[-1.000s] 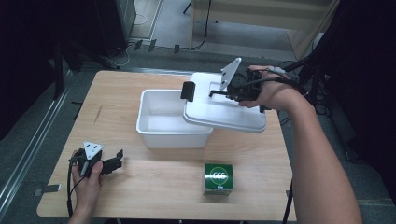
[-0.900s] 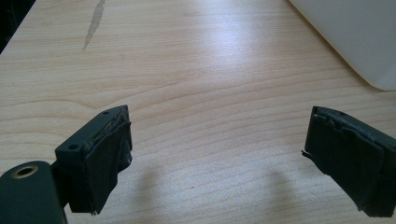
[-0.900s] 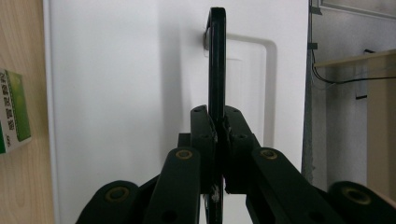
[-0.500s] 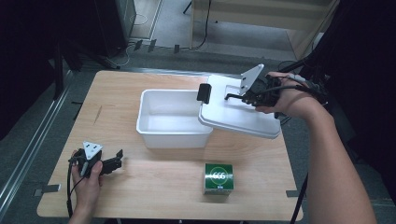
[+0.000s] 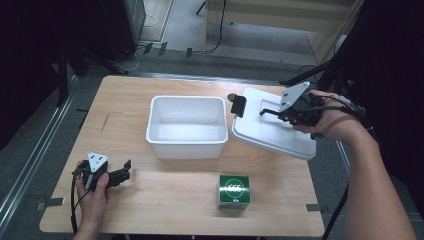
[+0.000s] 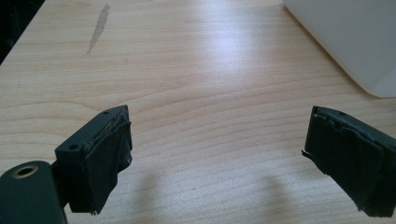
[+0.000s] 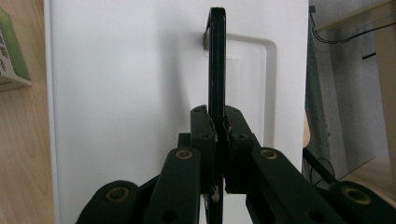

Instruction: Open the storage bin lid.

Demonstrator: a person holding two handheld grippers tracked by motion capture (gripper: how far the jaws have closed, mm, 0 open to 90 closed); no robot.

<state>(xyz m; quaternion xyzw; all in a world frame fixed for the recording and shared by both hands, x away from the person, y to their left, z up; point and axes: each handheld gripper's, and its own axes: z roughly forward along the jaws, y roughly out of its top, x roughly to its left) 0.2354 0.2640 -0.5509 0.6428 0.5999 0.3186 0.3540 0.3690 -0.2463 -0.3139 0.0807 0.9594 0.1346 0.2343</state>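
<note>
While the right tongs (image 5: pixel 265 112) clamp the thin black handle (image 7: pixel 216 60) of the white rectangular plastic lid (image 5: pixel 272 131), that lid hangs tilted at the right edge of the light wooden counter (image 5: pixel 170 200), just beside the open white plastic tub (image 5: pixel 186 125). Left tongs (image 5: pixel 122 170) rest on the counter, jaws wide apart, gripping nothing. Green cube-shaped box (image 5: pixel 234 190) stands near the front edge.

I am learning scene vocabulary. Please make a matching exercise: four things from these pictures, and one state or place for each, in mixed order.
Things:
1. white tub
2. white lid
3. green box
4. left gripper

States:
a. open, nothing between its jaws
b. held by its black handle in the right gripper
c. uncovered, mid-table
d. on the table's near edge

Pairs: 1-c, 2-b, 3-d, 4-a
</note>
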